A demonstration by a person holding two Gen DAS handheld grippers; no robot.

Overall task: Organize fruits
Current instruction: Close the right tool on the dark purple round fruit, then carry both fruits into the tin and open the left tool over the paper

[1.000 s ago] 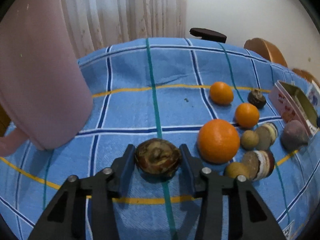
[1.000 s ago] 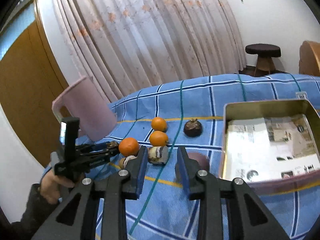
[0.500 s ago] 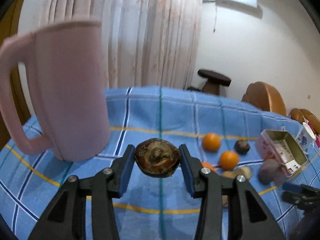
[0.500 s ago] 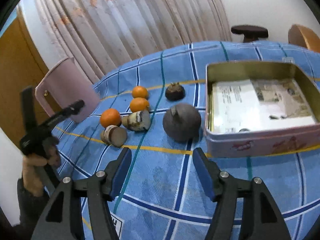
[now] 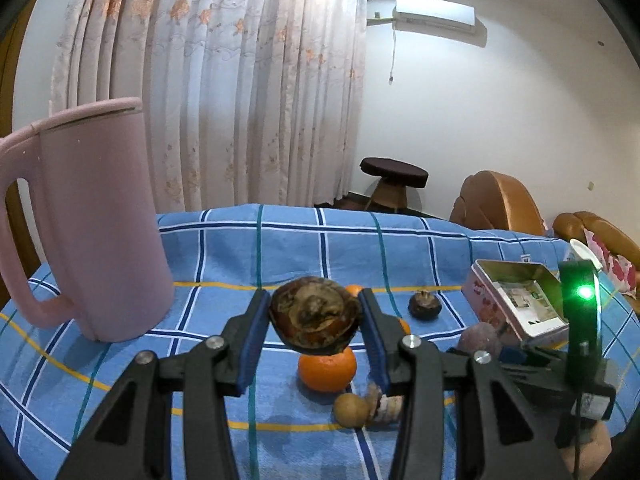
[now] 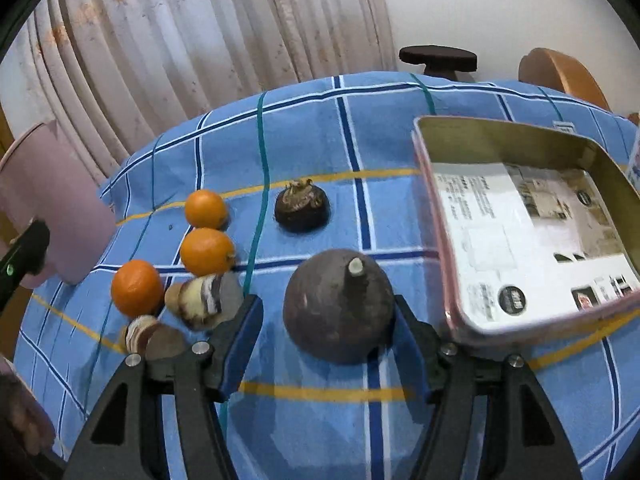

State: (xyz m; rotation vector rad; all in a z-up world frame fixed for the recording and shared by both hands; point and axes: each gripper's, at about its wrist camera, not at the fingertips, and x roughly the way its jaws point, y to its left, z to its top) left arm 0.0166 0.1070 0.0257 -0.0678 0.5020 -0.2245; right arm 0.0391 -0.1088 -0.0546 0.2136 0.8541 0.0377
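Note:
My left gripper point(image 5: 314, 322) is shut on a brown mangosteen point(image 5: 314, 320) and holds it above the blue checked tablecloth point(image 5: 240, 248). My right gripper point(image 6: 328, 320) is open, its jaws on either side of a dark purple round fruit point(image 6: 338, 304) that rests on the cloth; the right jaw is close to it, the left stands apart. Three oranges point(image 6: 206, 252) lie in a row to its left, with cut fruit halves point(image 6: 204, 300) beside them. A second mangosteen point(image 6: 302, 208) sits behind. An open metal tin point(image 6: 520, 216) stands on the right.
A tall pink jug point(image 5: 88, 232) stands at the left of the table. A small yellow-brown fruit point(image 5: 352, 410) lies near the front. The right gripper's body point(image 5: 580, 340), with a green light, shows in the left wrist view. A stool point(image 5: 394, 176) and wooden chairs stand beyond the table.
My left gripper has lifted the mangosteen off the cloth and raised it. My right gripper has opened wide and moved forward and down until its jaws flank the dark purple fruit.

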